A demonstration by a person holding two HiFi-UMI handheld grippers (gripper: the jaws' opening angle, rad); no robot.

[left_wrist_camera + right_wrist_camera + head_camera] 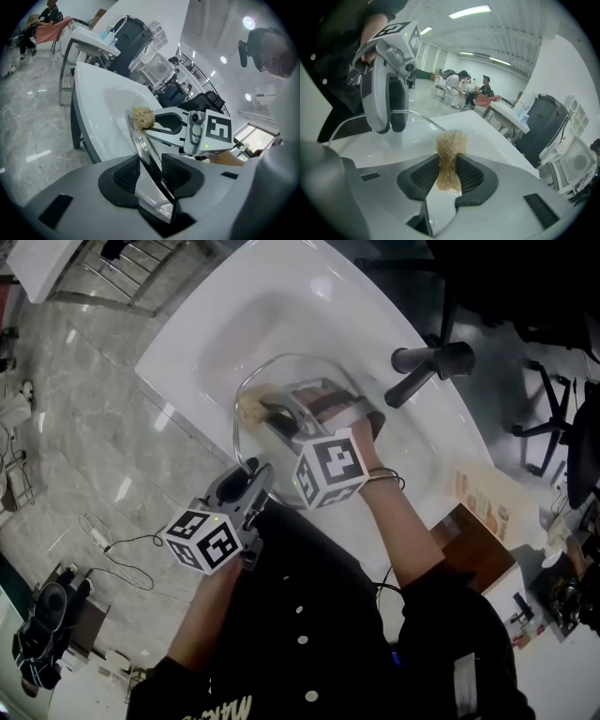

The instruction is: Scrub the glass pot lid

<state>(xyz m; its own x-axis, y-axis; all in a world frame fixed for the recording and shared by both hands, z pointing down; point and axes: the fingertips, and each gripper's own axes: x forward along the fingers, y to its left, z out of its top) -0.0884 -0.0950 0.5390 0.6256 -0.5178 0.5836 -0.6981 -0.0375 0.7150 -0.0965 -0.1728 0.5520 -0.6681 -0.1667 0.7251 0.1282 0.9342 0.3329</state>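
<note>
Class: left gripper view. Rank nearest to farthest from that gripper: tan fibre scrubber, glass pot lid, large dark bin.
1. Glass pot lid, in the left gripper.
2. Tan fibre scrubber, at lid's far rim.
3. Large dark bin, far background.

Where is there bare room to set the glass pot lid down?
The far end of the white sink basin, beyond the glass pot lid, is bare. Crowded: the black faucet side and around the left gripper and right gripper.
</note>
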